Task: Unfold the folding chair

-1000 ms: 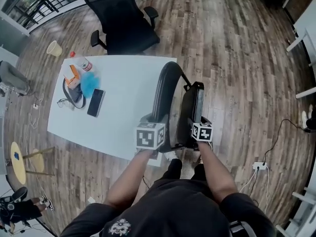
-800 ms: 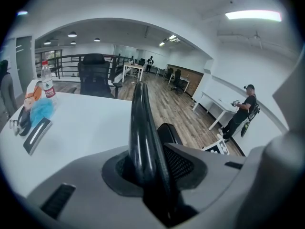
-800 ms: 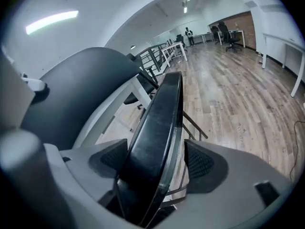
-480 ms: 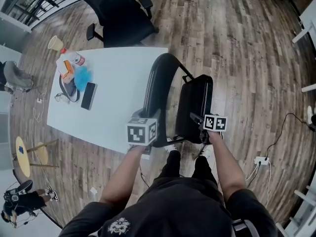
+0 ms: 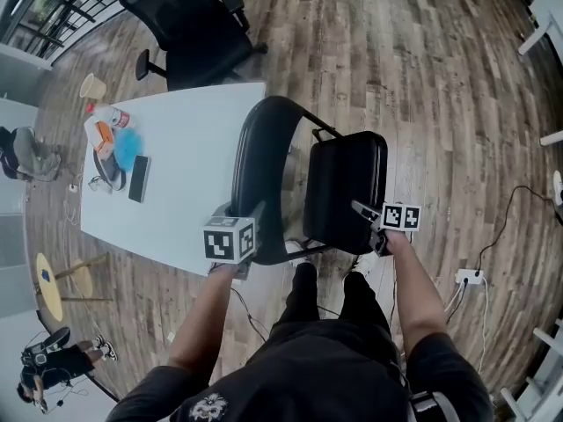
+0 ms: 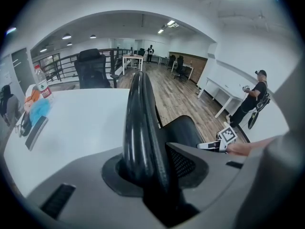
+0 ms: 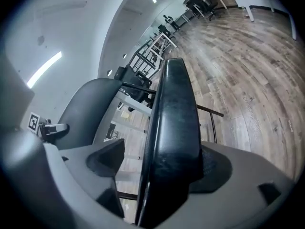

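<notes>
The black folding chair stands beside the table, its curved backrest (image 5: 258,161) and padded seat (image 5: 346,187) spread apart. My left gripper (image 5: 236,238) is at the backrest's top edge. In the left gripper view the backrest (image 6: 140,128) fills the gap of the left gripper (image 6: 152,163); both pads press on it, though the jaws have just been opening. My right gripper (image 5: 376,222) is at the seat's near edge. In the right gripper view the seat (image 7: 174,118) lies between the jaws of the right gripper (image 7: 157,163), which have just been opening: one pad (image 7: 107,159) stands off it.
A white table (image 5: 189,209) to the left carries a phone (image 5: 138,178), a bottle (image 5: 113,117) and small items. A black office chair (image 5: 189,25) stands beyond it. A power strip (image 5: 466,277) with cables lies on the wooden floor at right. My legs are just behind the chair.
The seat has swung away from the backrest and now shows its broad face. My right gripper moved right and down with it. The left gripper shifted left and lower along the backrest.
</notes>
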Motion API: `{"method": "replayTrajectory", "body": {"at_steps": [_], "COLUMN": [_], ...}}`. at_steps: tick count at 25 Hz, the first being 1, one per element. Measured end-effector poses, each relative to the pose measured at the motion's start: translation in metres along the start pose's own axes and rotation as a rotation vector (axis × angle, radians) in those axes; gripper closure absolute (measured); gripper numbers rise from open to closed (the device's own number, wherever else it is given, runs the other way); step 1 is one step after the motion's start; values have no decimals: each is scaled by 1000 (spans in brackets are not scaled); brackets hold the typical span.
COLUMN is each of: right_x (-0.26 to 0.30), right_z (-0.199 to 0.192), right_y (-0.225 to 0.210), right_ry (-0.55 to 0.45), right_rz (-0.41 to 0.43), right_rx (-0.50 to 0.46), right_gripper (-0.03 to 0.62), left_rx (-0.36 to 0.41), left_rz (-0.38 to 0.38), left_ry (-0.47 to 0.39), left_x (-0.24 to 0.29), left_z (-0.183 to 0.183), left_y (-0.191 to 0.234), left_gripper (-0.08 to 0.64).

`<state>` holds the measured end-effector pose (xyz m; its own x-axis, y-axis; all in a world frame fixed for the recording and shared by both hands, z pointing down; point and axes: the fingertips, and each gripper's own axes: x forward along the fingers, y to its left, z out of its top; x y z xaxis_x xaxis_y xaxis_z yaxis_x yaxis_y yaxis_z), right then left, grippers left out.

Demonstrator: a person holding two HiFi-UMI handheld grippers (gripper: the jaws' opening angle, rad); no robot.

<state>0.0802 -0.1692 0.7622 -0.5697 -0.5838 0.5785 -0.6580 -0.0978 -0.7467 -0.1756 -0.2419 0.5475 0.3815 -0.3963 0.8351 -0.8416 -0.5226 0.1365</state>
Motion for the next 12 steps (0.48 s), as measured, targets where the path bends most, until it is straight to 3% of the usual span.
{"method": "replayTrajectory", "body": {"at_steps": [12], "right_x": [-35], "right_z": [-2], "right_y": [-97], "right_ry": [20], "right_rz": [58], "right_rx": [45], "right_gripper": [198], "left_rx": [-22], "left_rz": [9], "left_ry": [19], "left_x": [35], "left_z": [-11], "left_y": [-36], "left_gripper": [413]}}
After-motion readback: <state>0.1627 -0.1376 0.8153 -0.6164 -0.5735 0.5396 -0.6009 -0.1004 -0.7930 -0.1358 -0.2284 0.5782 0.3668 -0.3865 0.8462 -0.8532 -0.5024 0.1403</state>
